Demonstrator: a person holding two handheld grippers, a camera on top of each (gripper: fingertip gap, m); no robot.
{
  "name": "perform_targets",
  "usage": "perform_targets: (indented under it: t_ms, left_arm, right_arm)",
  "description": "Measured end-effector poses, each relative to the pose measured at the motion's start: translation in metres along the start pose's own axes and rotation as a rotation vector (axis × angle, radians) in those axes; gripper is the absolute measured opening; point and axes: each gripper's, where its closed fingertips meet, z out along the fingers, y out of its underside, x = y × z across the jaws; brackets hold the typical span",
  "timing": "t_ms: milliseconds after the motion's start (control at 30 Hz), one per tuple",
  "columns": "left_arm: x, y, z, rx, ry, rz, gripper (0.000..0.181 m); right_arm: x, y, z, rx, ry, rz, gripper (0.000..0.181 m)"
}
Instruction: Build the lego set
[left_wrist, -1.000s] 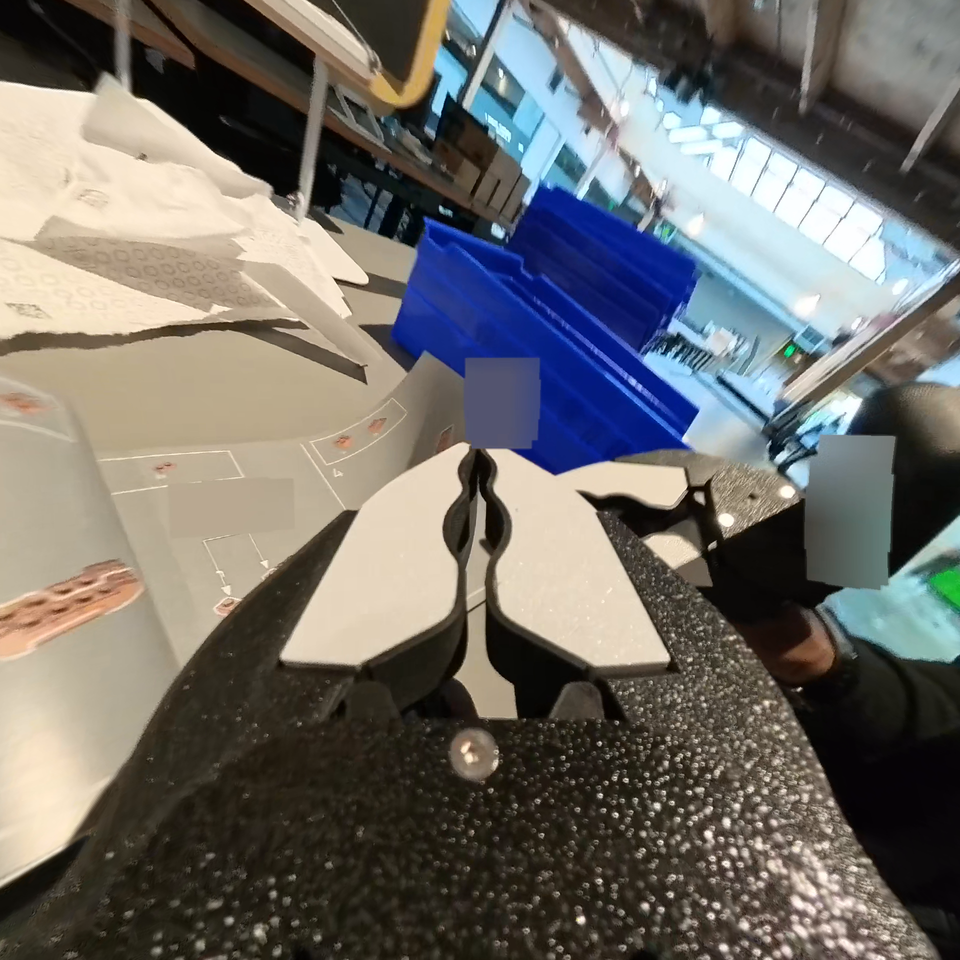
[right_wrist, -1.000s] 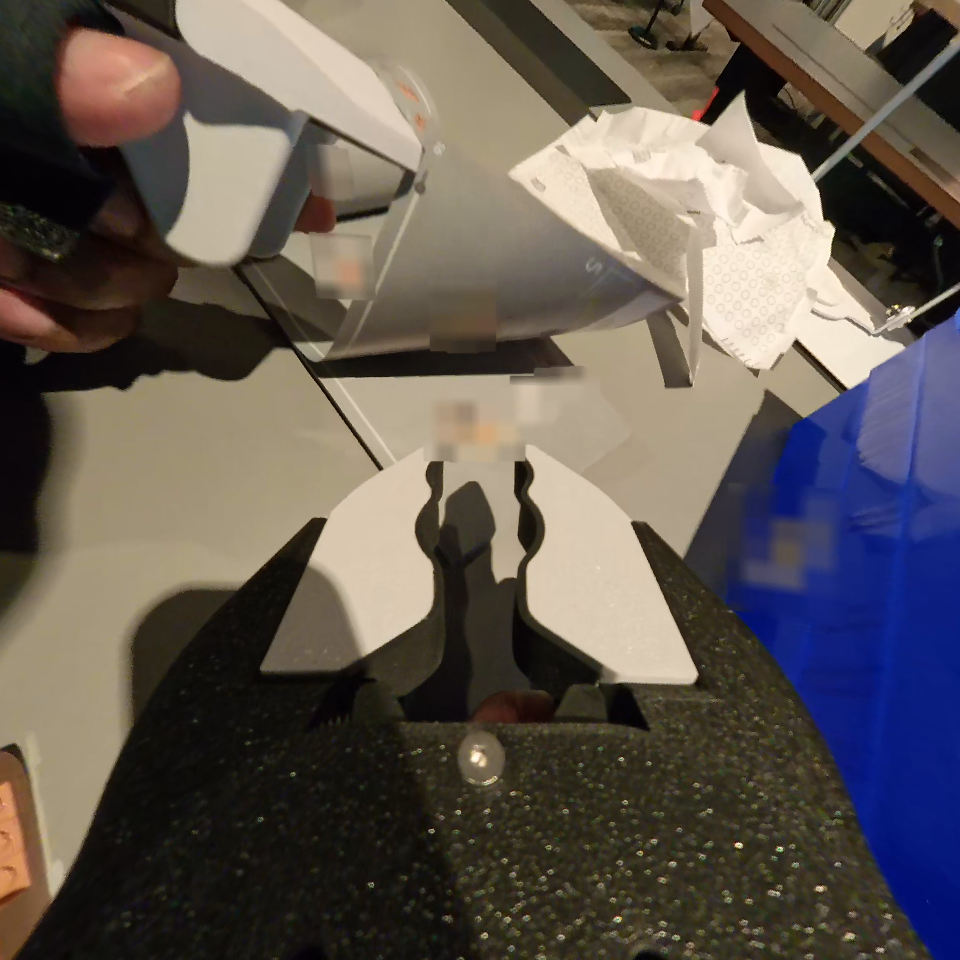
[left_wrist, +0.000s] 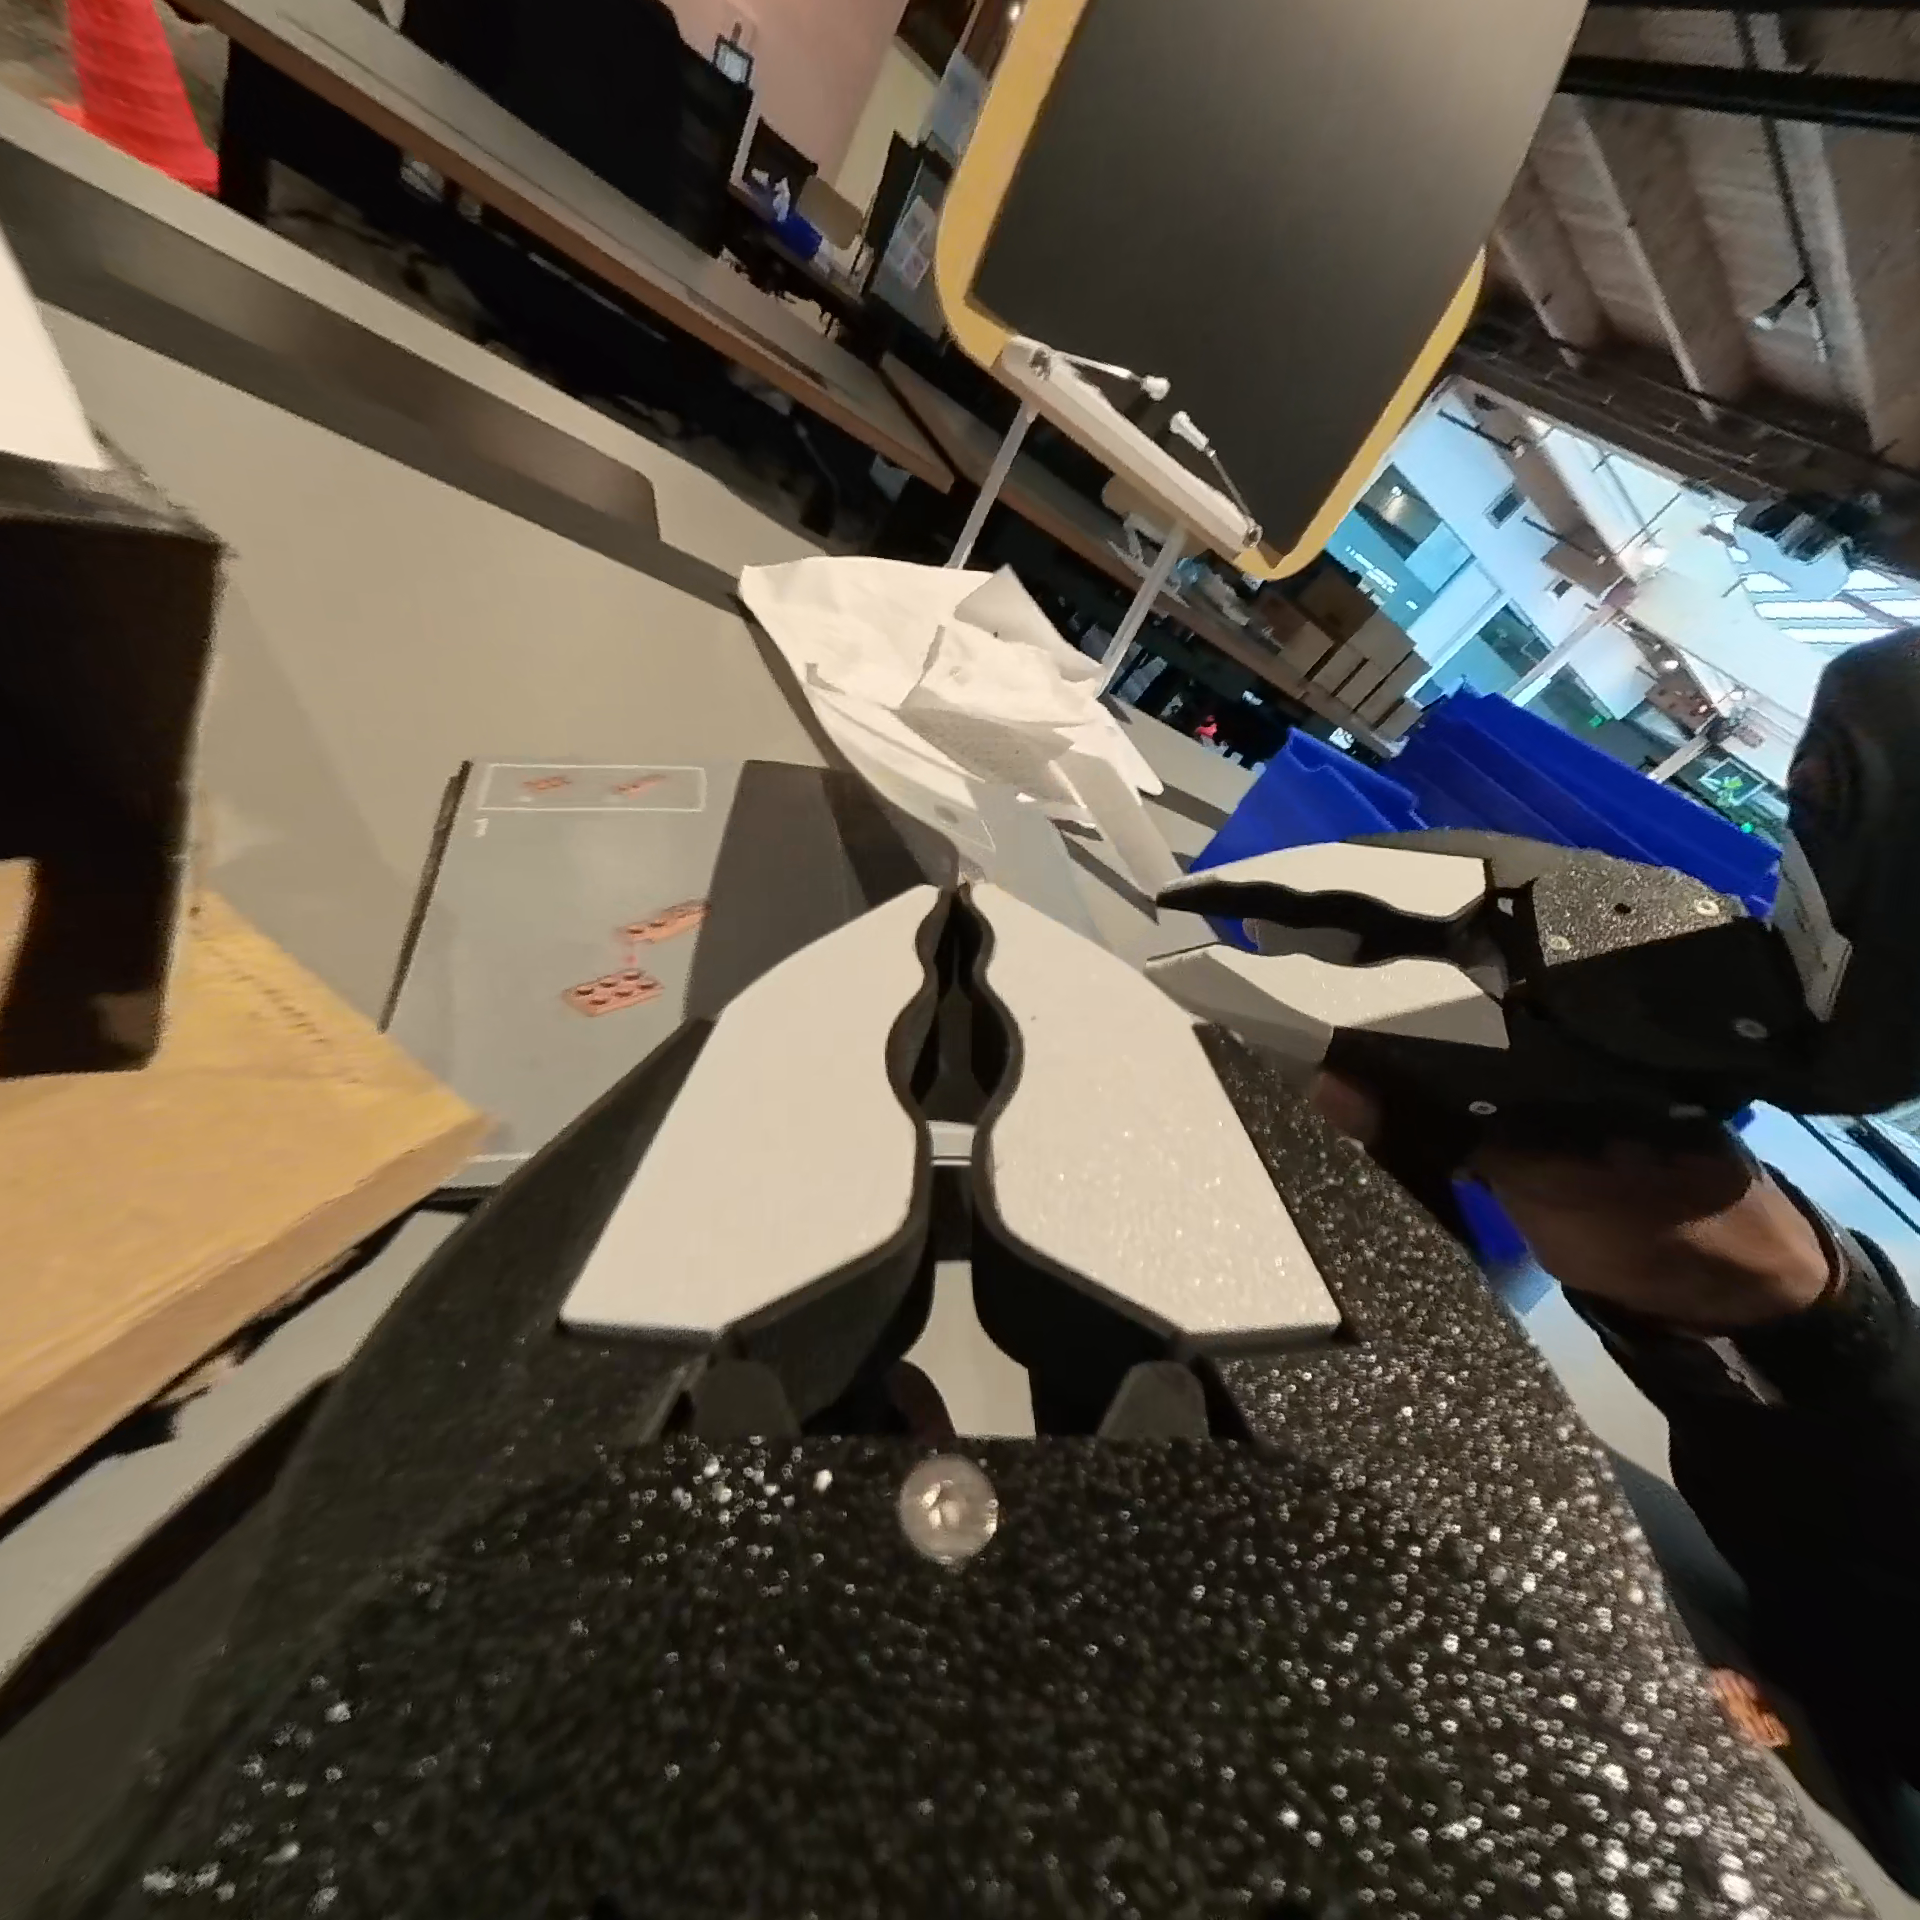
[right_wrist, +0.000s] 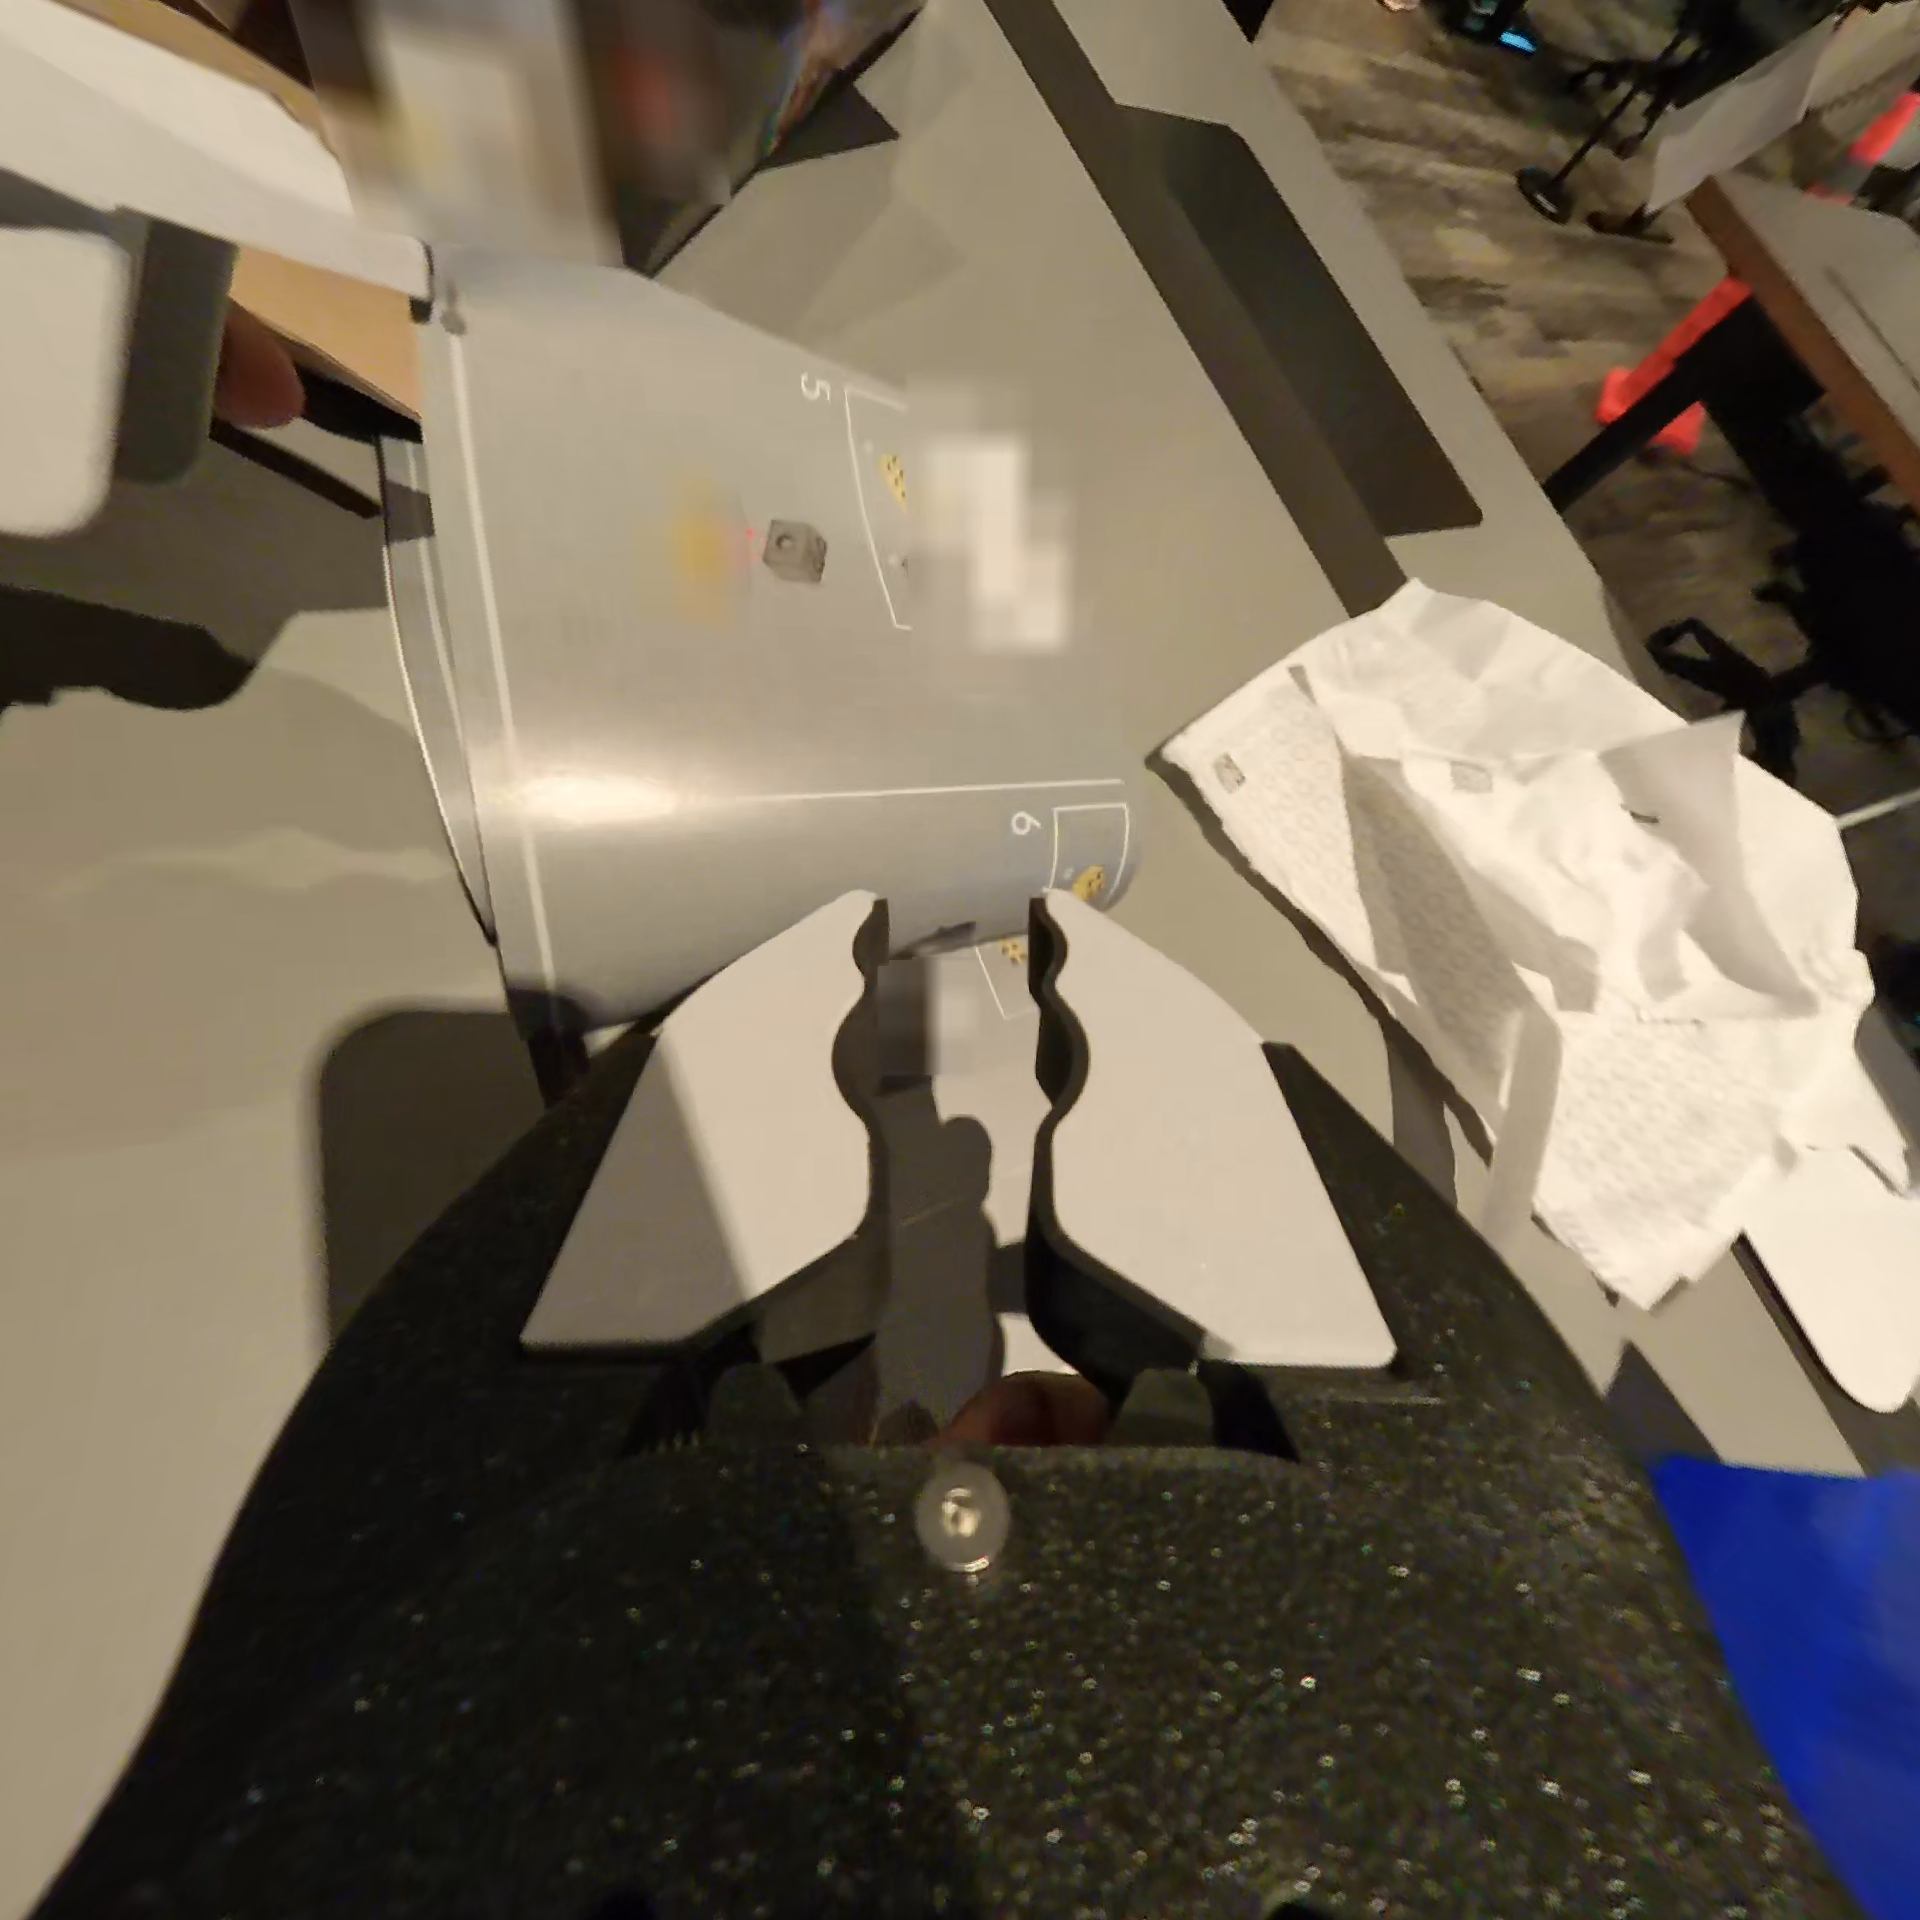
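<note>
Since the curled grey instruction booklet (right_wrist: 727, 665) looks light and floppy, we'd pinch its free edge with the parted-jawed right gripper (right_wrist: 956, 914), while the left gripper (left_wrist: 954, 899) sits clenched.

My desk (left_wrist: 436, 644) was a flat grey surface with a darker strip running along its far side. On it the grey instruction booklet (left_wrist: 582, 935) lay open, one page flat against the top and another curling up off it (right_wrist: 727, 665). Beyond the booklet sat a heap of crumpled white paper (left_wrist: 966, 707), torn and patterned in places, spreading towards the desk's edge (right_wrist: 1558, 935). Stacked blue bins (left_wrist: 1507, 790) stood near that heap. At the near left a brown cardboard box (left_wrist: 187, 1195) rested on the desk just beside the booklet.
</note>
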Motion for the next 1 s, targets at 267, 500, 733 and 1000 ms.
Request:
perform_targets:
  t_ms: [267,500,733,1000]
  left_arm:
    - [-0.015,0.003,-0.005,-0.063,-0.023,-0.001,0.000]
    - [-0.031,0.003,-0.015,-0.109,-0.048,0.002,0.009]
    - [-0.035,-0.008,-0.021,-0.083,-0.094,0.172,0.018]
    - [-0.012,0.015,0.010,-0.301,-0.035,0.635,0.019]
  right_arm:
    - [-0.013,-0.011,0.016,-0.015,-0.020,-0.078,0.025]
    - [-0.019,-0.018,0.028,-0.018,-0.031,-0.107,0.025]
    - [-0.024,-0.019,0.034,-0.022,-0.045,-0.123,0.025]
    - [-0.028,-0.023,0.037,-0.003,-0.070,-0.131,0.024]
